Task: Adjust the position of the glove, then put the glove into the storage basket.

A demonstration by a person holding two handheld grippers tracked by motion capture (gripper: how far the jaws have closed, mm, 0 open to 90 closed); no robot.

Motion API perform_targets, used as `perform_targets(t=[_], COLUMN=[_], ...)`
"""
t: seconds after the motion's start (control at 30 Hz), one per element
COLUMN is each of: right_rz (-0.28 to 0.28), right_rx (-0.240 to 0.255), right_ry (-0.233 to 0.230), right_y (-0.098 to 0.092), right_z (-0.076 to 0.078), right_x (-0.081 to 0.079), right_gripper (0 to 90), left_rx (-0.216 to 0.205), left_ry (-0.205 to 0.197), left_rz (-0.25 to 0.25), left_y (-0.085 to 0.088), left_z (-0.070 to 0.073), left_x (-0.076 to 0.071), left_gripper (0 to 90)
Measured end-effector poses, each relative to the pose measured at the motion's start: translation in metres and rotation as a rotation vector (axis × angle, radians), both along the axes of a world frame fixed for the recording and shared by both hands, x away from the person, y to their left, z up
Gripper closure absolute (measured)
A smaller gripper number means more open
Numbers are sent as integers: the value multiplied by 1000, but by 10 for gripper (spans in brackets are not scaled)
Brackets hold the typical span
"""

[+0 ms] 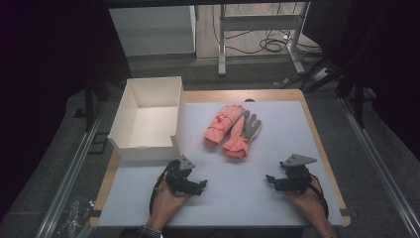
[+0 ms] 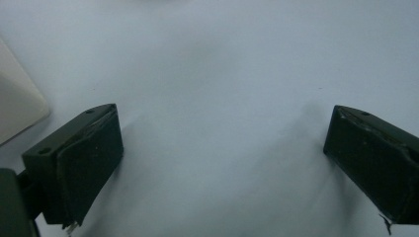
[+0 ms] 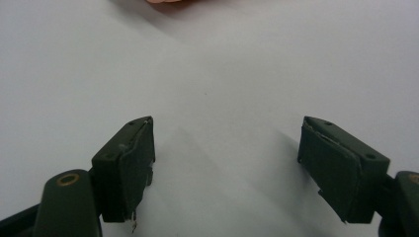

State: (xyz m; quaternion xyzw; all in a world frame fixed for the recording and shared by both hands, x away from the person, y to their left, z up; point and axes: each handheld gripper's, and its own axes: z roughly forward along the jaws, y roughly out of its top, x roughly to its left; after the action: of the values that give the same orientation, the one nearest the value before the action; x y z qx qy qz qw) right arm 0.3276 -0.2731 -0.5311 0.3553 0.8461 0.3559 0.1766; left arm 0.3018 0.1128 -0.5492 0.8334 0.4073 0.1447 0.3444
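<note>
Nearest the person, both hands rest low on the bench (image 1: 247,198). The left tongs (image 1: 200,184) sit just in front of the box's near corner, jaws wide with only bare bench between them, as the left gripper view confirms (image 2: 222,163). The right tongs (image 1: 271,179) lie toward the bench's right side, jaws equally wide and holding nothing (image 3: 225,163). Each points inward, toward the middle.

Farther out, at mid-bench, lie the gloves (image 1: 233,129): two orange ones side by side, touching, cuffs toward the person and fingers away, the right one showing a grey palm. A sliver of orange shows at the top edge of the right gripper view (image 3: 165,1). They are well apart from both tongs.

To their left, the white box (image 1: 148,119) stands open and looks empty, overhanging the bench's left edge a little.

This looks like the start: nothing gripped, the likely job being to put the gloves in the box. The next move calls for one pair of tongs to reach forward to a cuff, come down with one jaw on each side of the fabric, and close on enough cloth to lift that glove free of its neighbour.
</note>
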Motion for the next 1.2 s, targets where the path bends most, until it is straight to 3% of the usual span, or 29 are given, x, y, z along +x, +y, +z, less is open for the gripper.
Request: perform_targets(t=[0.8,1.0,1.2], right_rz=[-13,-32,-31], right_rx=[5,50,41], right_ry=[13,40,35], right_y=[-1,0,8], right_z=[2,7,14], right_x=[1,9,23], right_gripper=[231,242,243], left_rx=[5,5,2], left_ry=[-3,-4,-2], left_rz=[-3,-2,0], left_y=[0,0,0], left_z=[0,0,0], left_x=[0,0,-1], left_gripper=[19,19,19])
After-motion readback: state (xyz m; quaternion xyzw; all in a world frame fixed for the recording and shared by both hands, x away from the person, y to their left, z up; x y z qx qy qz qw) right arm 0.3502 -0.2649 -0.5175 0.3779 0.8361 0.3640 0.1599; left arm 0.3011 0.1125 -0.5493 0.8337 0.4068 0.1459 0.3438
